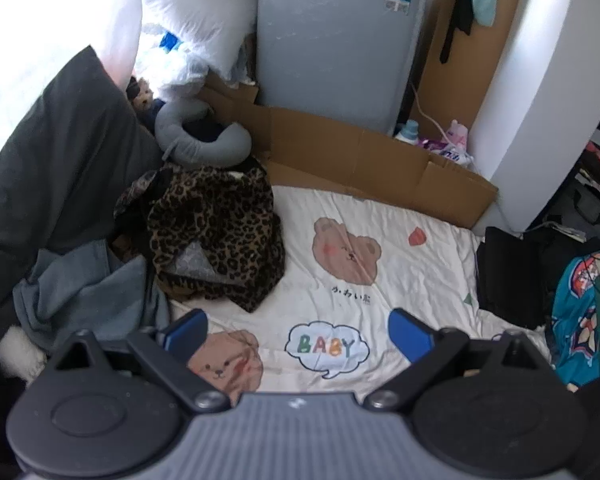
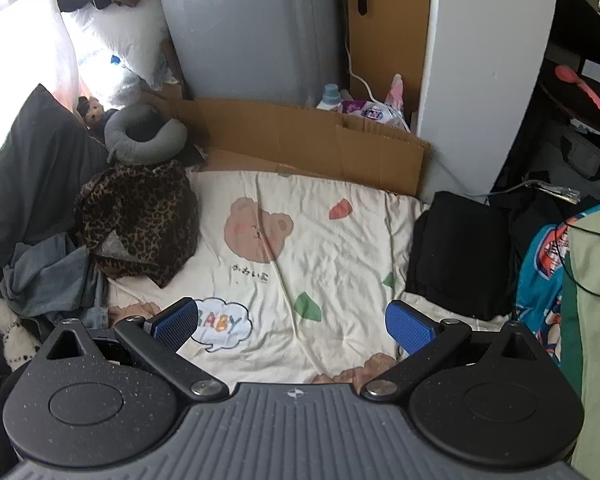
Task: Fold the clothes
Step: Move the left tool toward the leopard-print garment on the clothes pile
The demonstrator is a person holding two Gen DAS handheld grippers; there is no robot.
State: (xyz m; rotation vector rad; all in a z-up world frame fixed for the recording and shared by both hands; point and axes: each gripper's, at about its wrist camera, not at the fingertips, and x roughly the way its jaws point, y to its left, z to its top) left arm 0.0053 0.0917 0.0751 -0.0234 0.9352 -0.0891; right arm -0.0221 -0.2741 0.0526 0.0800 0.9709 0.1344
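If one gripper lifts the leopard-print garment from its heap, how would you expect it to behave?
The leopard-print garment lies crumpled in soft folds, so it will probably droop floppy from a single pinch. Its bulk suggests thick fabric, likely heavy for clothing. It touches the blue-grey clothes, so it may drag them along.

Two grippers were seen, the left gripper (image 1: 298,330) and the right gripper (image 2: 292,322), each with two blue pads. On the bed, one leopard-print garment (image 1: 216,236), one grey-blue garment (image 1: 88,292) and one folded black garment (image 2: 460,256) were counted. One cream quilt (image 2: 332,248) was printed with three bear faces and one "BABY" bubble. One grey neck pillow (image 1: 196,136) and one cardboard sheet (image 1: 360,160) were counted.
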